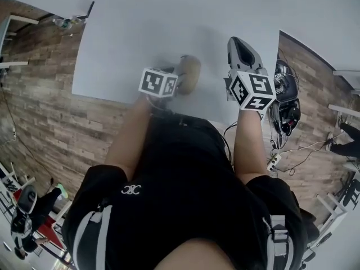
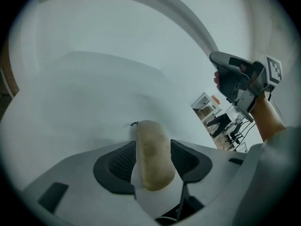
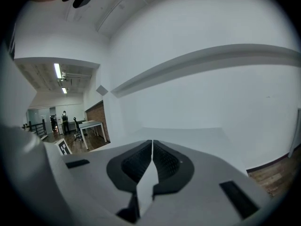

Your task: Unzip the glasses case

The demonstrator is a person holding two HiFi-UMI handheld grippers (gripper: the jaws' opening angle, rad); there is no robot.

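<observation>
A tan oblong glasses case (image 2: 151, 154) lies on the white table (image 1: 140, 38). A small dark zipper pull (image 2: 134, 123) shows at its far end. In the head view the case (image 1: 189, 73) sits just past my left gripper (image 1: 179, 80). That left gripper (image 2: 151, 147) stands open, its dark pads close on either side of the case; I cannot tell whether they touch it. My right gripper (image 1: 239, 43) hovers to the right of the case, apart from it. In its own view the right gripper (image 3: 151, 142) is shut with nothing between its pads. From the left gripper view the right gripper (image 2: 233, 76) shows raised at the upper right.
The table's near edge runs just in front of the person's body. A wood floor lies on both sides. Dark equipment with cables (image 1: 284, 103) and a power strip (image 1: 274, 162) sit on the floor at the right. A distant desk (image 3: 91, 126) stands at the left.
</observation>
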